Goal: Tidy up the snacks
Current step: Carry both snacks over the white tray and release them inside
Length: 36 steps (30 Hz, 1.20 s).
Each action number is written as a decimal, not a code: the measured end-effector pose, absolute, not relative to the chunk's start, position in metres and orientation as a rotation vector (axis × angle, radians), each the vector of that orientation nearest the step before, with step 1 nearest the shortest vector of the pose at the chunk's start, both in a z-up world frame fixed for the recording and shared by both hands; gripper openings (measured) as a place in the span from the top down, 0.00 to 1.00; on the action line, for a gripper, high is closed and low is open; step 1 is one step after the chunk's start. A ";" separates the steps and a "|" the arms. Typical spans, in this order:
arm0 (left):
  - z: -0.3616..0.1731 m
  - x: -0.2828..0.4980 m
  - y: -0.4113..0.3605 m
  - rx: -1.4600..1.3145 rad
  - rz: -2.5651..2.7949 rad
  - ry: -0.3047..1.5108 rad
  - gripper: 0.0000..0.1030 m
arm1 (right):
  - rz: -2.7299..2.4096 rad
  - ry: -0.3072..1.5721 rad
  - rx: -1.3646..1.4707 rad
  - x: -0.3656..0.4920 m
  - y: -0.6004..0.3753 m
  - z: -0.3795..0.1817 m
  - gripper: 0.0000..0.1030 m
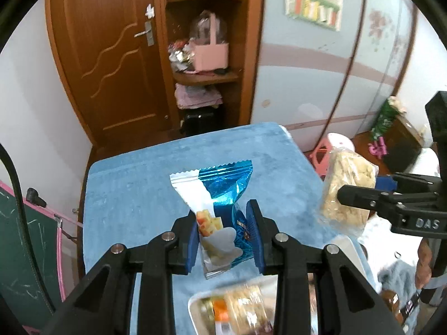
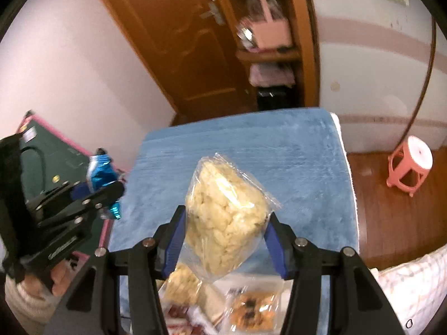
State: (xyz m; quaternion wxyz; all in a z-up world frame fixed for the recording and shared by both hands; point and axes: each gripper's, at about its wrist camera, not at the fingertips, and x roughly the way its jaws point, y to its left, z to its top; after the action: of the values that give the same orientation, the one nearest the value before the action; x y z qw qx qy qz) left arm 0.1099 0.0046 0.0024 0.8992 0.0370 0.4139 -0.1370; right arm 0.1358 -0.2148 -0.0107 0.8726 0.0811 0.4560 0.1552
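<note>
My left gripper is shut on a blue and white snack packet, lifted above the blue cloth table. The same packet shows at the left of the right wrist view, in the left gripper. My right gripper is shut on a clear bag of pale puffed rice cake, also held above the cloth. That bag appears at the right of the left wrist view, in the right gripper. Below both grippers lie more snacks on a white tray.
A wooden door and shelves with a pink box stand behind the table. A pink stool is on the wooden floor to the right. A green chalkboard with a pink frame leans at the left. A hand holds the left gripper.
</note>
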 end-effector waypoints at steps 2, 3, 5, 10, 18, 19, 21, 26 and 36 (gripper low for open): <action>0.012 0.082 0.008 0.076 -0.307 0.841 0.71 | 0.353 0.897 0.161 0.102 -0.212 0.002 0.48; 0.014 0.071 0.010 0.072 -0.319 0.833 0.71 | 0.365 0.875 0.158 0.087 -0.211 0.006 0.48; 0.021 0.049 0.011 0.064 -0.334 0.819 0.71 | 0.396 0.836 0.164 0.058 -0.208 0.012 0.48; 0.033 0.007 0.015 0.032 -0.377 0.774 0.71 | 0.439 0.769 0.160 0.007 -0.203 0.016 0.48; 0.007 -0.038 0.014 -0.021 -0.392 0.749 0.71 | 0.408 0.736 0.148 -0.025 -0.200 -0.001 0.48; -0.001 -0.038 0.014 -0.039 -0.400 0.764 0.70 | 0.395 0.739 0.141 -0.027 -0.199 -0.005 0.48; -0.020 -0.042 0.011 -0.054 -0.389 0.794 0.70 | 0.374 0.757 0.129 -0.028 -0.199 -0.015 0.48; -0.068 -0.041 0.005 -0.074 -0.360 0.894 0.70 | 0.317 0.812 0.096 -0.025 -0.198 -0.042 0.48; -0.109 -0.041 -0.008 0.016 -0.294 0.952 0.70 | 0.223 0.946 0.006 -0.032 -0.186 -0.106 0.47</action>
State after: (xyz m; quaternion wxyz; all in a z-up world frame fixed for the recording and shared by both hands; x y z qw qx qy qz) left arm -0.0410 -0.0084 -0.1094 0.8784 0.0079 0.4566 -0.1412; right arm -0.0320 -0.1857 -0.1063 0.8843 0.0028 0.4544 0.1072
